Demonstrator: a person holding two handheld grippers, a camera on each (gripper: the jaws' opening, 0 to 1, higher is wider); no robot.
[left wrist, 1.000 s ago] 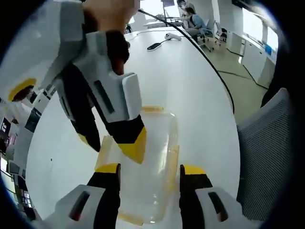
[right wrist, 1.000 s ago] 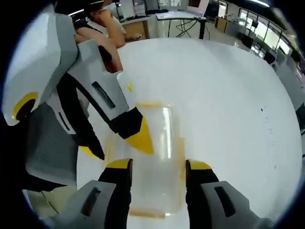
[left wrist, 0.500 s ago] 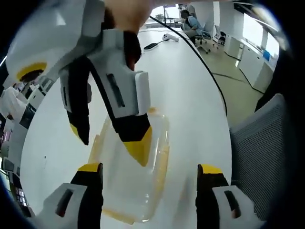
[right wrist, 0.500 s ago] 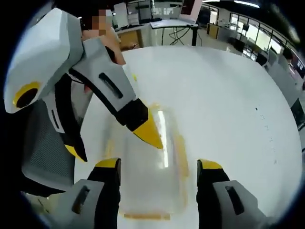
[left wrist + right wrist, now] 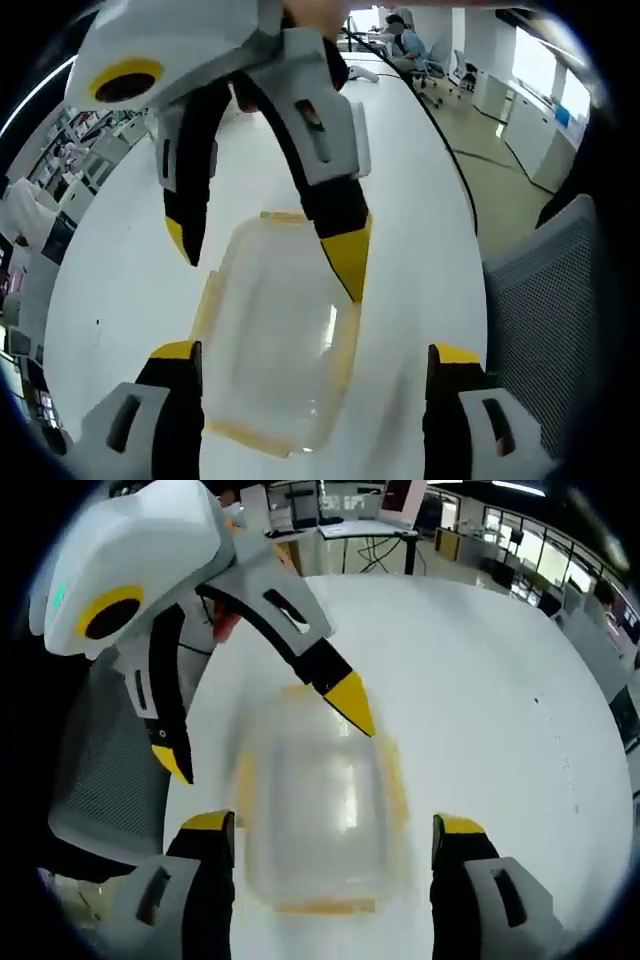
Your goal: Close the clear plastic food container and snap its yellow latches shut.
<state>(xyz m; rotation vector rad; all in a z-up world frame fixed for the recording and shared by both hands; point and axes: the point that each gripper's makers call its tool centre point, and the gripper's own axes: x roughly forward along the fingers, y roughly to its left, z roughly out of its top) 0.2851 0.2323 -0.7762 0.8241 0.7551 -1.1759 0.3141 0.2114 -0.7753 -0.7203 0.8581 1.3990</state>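
A clear plastic food container [image 5: 275,335] with yellow latches [image 5: 349,330] along its edges sits on a white table [image 5: 420,190], its lid resting on top, between the wide-spread jaws of the left gripper [image 5: 312,352] in the left gripper view. The right gripper [image 5: 270,250] reaches in from above in that view, its two yellow-tipped jaws parted, one tip at the container's right rim and the other off its left side. In the right gripper view the container [image 5: 318,810] appears blurred between the open jaws of the right gripper [image 5: 335,830], with the left gripper [image 5: 262,735] coming in from the left, jaws apart, one tip over the container's far edge. A grey mesh chair [image 5: 555,320] stands beside the table, and a black cable [image 5: 440,130] trails across it.
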